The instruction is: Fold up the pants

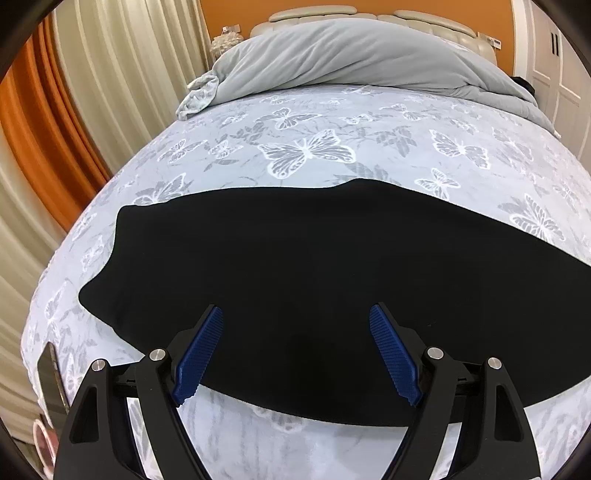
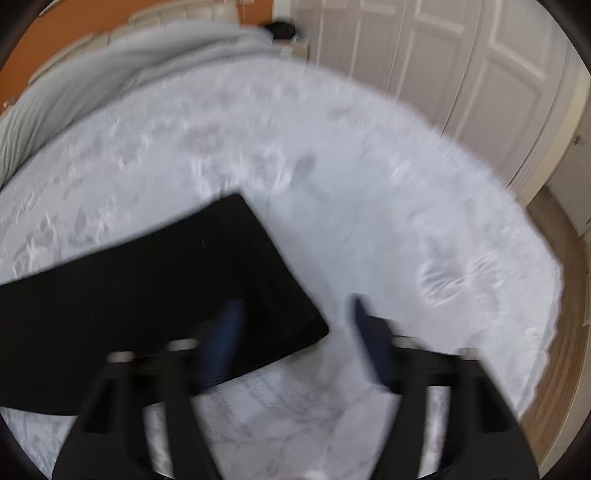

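The black pants (image 1: 295, 280) lie flat across the butterfly-print bed sheet (image 1: 332, 122), a long dark band running from about 9 o'clock to 3 o'clock in the left wrist view, with their near edge just past the gripper's fingertips and their far edge wavy around the middle of the frame. The left gripper (image 1: 297, 314) hovers over the near part of the cloth, its blue ribbed pads (image 1: 199, 354) spread wide with only fabric showing in the gap; nothing is pinched. In the blurred right wrist view the pants (image 2: 155, 295) end in a straight hem whose corner sits at about 6 o'clock, between the fingers of the right gripper (image 2: 295, 306); those fingers stand well apart, one over the cloth and the other over bare sheet, gripping nothing. Open sheet stretches from 12 to 3 o'clock beyond that hem, out to the bed's edge, where wooden floor (image 2: 561, 332) shows at 3 to 4 o'clock and white panelled doors (image 2: 443, 74) rise at 1 o'clock. A bunched grey duvet (image 1: 351, 55) sits at 12 o'clock against the padded headboard (image 1: 332, 13), well apart from the pants. Cream and orange curtains (image 1: 55, 122) hang at 9 to 10 o'clock past the bed's other side.
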### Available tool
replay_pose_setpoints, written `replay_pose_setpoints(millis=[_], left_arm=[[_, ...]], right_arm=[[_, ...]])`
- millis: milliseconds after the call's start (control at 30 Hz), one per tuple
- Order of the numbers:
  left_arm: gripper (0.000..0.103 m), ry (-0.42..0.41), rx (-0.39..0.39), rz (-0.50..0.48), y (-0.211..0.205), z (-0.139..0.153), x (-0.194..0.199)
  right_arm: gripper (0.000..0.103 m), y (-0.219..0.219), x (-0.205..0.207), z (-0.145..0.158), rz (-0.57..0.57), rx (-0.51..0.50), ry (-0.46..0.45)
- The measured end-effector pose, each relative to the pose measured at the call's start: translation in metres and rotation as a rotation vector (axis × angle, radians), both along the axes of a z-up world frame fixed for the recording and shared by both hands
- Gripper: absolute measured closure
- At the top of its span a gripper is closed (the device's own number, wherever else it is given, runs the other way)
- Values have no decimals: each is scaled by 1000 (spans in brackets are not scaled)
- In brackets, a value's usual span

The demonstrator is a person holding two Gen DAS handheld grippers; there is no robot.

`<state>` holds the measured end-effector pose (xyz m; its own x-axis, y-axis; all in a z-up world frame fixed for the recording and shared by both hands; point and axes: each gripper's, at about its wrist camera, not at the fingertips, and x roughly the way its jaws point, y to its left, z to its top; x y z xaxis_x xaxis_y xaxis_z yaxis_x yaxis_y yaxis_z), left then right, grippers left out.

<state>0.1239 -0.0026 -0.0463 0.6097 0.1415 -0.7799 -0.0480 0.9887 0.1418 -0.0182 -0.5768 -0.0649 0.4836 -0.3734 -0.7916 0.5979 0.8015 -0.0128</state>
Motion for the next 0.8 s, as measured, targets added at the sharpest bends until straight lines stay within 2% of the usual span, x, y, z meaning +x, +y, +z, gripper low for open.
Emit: replay_pose_setpoints(millis=[100,267,433,567,600,633,667,700,733,767,800], left_arm=[[24,-8,-2,-8,-4,1,-1],[24,-2,25,-30,-11,-4,-4],[24,-4,24,-27,-10,-4,-4],[24,0,24,-25,-10,-4,-4],[24,0,26,-24,-10,-4,-4],[24,1,25,-25,-11,-4,-4],[24,1,24,-26,-11,-4,-5],[24,1,23,-26,-11,-4,-5],[24,-1,23,-25,-11,-4,-5],[24,-3,21,-23,-11,-4,-5],[24,-2,18,-22,-10,-3,-5]], right_arm=[[11,4,-2,-6,33,79,2],[11,0,13,-44,21,254,98],[5,-1,15,-50,-21,295,61],[6,0,19,-47,-42,308,5],[10,0,21,-46,-43,301,-4],[33,0,23,-44,-43,302,-11],[50,1,26,-43,-39,324,-33],[56,2,24,-39,-47,328,-56],[77,4,25,-35,-48,327,-78],[88,8,24,-28,-41,326,-109],[88,12,24,-20,-35,322,-140]])
